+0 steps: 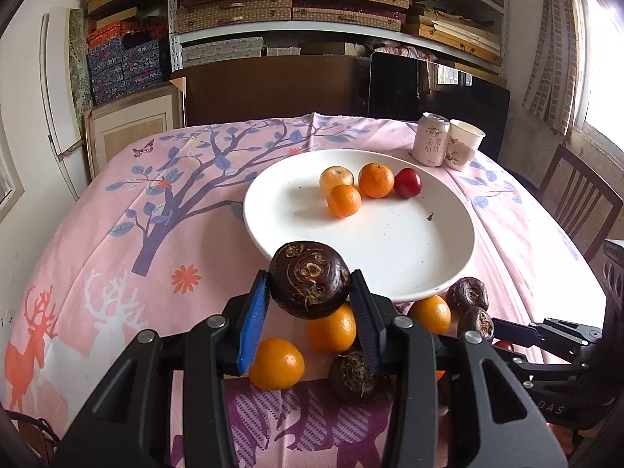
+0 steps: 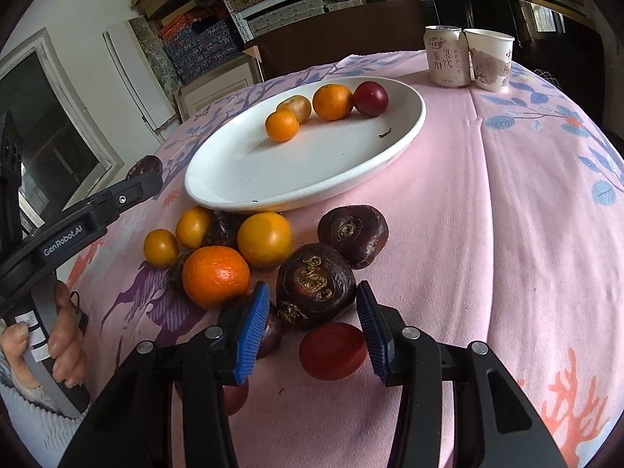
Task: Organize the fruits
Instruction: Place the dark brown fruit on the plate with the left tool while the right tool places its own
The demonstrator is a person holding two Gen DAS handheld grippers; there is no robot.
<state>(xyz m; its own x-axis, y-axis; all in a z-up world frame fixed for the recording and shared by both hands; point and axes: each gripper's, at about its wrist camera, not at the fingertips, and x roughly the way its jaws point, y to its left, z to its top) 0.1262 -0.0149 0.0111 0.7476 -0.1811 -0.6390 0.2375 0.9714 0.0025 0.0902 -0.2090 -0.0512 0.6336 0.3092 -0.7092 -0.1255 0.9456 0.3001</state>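
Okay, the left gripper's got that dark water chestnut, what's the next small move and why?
Probably carry it forward over the white plate and let go. The left gripper is shut on the water chestnut just short of the plate's near rim, and the plate's near half lies bare, with the placed fruit grouped toward the back.

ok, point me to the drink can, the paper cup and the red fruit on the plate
drink can (image 2: 446, 56): right wrist view, front label.
paper cup (image 2: 490, 63): right wrist view, printed side wall.
red fruit (image 1: 407, 182): left wrist view, middle of its skin.
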